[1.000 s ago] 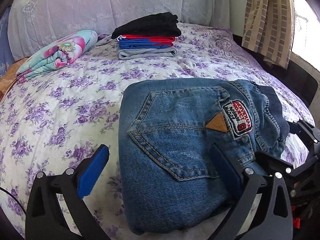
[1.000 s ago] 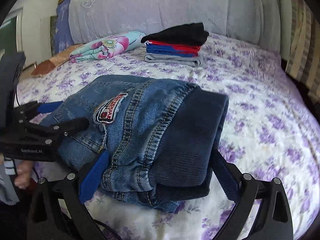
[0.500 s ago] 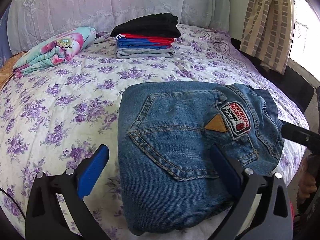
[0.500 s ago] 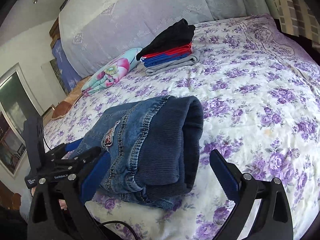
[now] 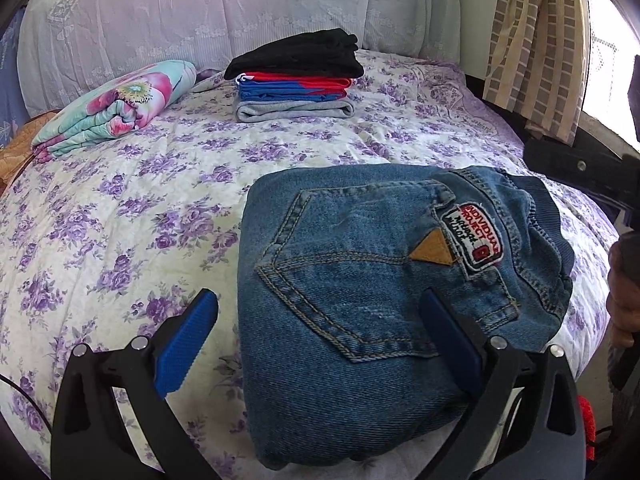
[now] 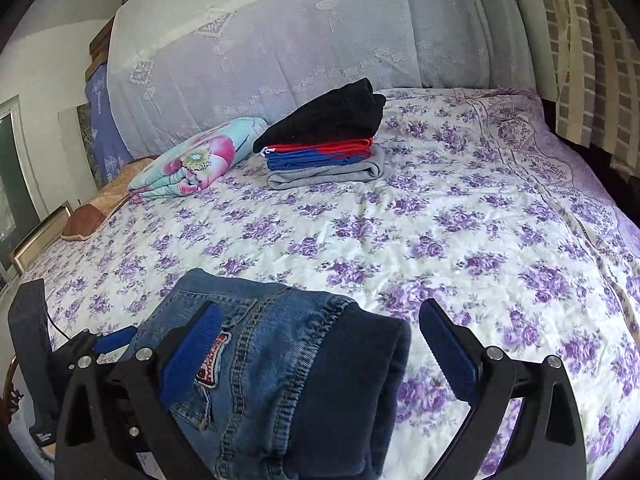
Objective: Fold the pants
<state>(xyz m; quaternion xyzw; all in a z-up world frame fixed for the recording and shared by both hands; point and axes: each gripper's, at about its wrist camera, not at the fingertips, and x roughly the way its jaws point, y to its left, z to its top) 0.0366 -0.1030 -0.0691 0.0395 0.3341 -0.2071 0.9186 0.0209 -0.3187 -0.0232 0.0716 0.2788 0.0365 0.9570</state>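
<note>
A: Right, biggest first. Bed (image 5: 120, 208) with the purple flowered cover fills both views. Far side: stack of folded clothes (image 5: 294, 76), black on top, then red, blue, grey. Rolled flowered blanket (image 5: 116, 106) sits left of the stack, near it but apart. Curtain (image 5: 532, 40) at far right.

B: And the jeans?

A: Jeans (image 5: 376, 288) lie at the near edge of the bed, right of centre in the left view. Already a compact bundle: back pocket and logo patch (image 5: 474, 240) facing up, dark ribbed waistband (image 6: 356, 380) on the right end.

B: Grippers?

A: Left gripper (image 5: 316, 344): fingers spread wide, nothing pinched. Its right finger sits over the denim; can't tell if it touches. Left finger is over bare cover. Right gripper (image 6: 316, 344): also spread wide, straddling the waistband end from above, not clamped. A hand (image 5: 624, 304) shows at the right edge of the left view.

B: Step?

A: My read: folding looks finished. Both tools are released and the bundle holds its shape alone.

B: Next?

A: Probably move it to the far stack. That needs both grippers to clamp all layers at opposite ends, lift level, and set it on the black item. Risk: the thick denim springs open if only the top layer is caught.
</note>
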